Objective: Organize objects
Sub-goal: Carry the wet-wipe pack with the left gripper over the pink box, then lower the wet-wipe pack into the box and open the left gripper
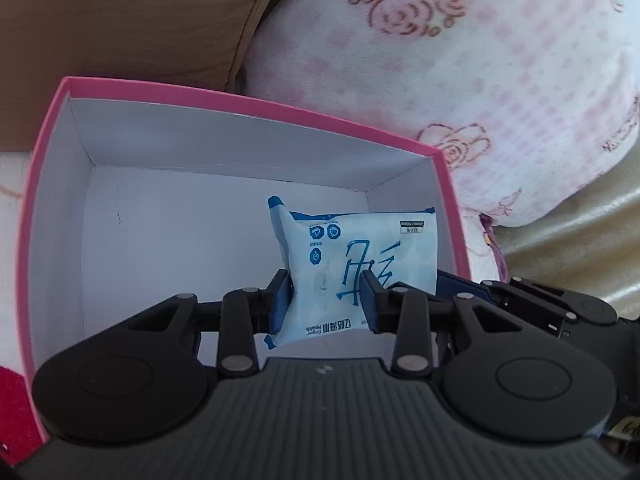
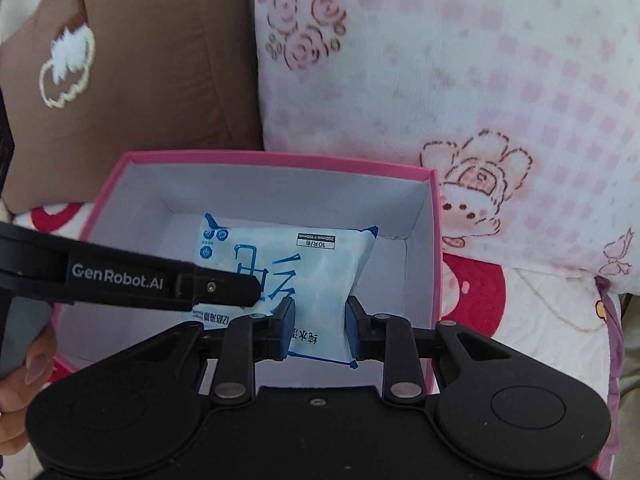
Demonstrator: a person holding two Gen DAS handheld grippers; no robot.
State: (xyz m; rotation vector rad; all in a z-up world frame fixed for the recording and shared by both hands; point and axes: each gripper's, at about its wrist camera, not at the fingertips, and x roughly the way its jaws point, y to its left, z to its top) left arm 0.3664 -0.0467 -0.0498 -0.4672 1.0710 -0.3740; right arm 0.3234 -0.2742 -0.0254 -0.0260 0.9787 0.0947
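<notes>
Wipes pack point(image 1: 352, 268), soft and pale blue-white with darker blue sealed edges, was pinched at once by both claws inside the pink box point(image 1: 248, 102). Left gripper point(image 1: 327, 300) had its blue pads pressed into the pack's near half, puckering the film between them; right gripper point(image 2: 318, 326) clamped the pack's near right corner the same way, its pads denting the wrapper. Large blue brush-stroke characters ran across the pack's face, upside down to both cameras, with three small round blue icons near one end and a boxed black label near the far edge. In the right wrist view the left gripper's black finger, lettered GenRobot.AI, crossed from the left and lay over the pack's left part. Pack sat toward the right side of the box; whether it touched the white floor could not be told. Box walls were white inside, rim and outside pink. Beyond the box stood a brown cushion point(image 2: 152, 80) with a stitched cream-and-white motif, and beside it a pink-checked fleece blanket point(image 2: 480, 80) printed with roses and a bear-like figure. Fingers point(image 2: 34, 364) of the person's hand showed at the lower left edge.
</notes>
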